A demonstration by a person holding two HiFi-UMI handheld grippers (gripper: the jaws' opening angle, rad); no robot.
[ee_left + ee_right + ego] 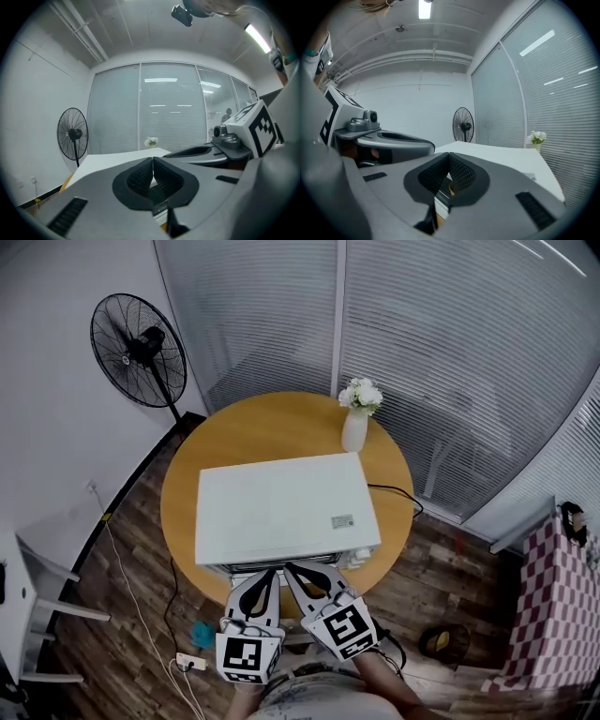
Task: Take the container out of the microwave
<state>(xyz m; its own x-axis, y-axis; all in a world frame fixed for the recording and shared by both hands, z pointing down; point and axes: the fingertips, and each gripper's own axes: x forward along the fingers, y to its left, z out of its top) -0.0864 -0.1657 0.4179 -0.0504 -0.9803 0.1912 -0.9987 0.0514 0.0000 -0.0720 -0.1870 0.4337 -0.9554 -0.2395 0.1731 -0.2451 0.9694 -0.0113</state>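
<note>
Microwave (281,507) is set on the round desk (281,418). Left claw (269,573) and right claw (293,570) are pressed together, empty, near its front edge.

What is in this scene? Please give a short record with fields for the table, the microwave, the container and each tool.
table: round, wooden
microwave: white, on the table, top toward the camera
container: not in view
left tool: jaws together, empty, at the microwave's front
right tool: jaws together, empty, beside the left tool
vase: white, holds flowers, behind the microwave
fan: black, beyond the table
</note>
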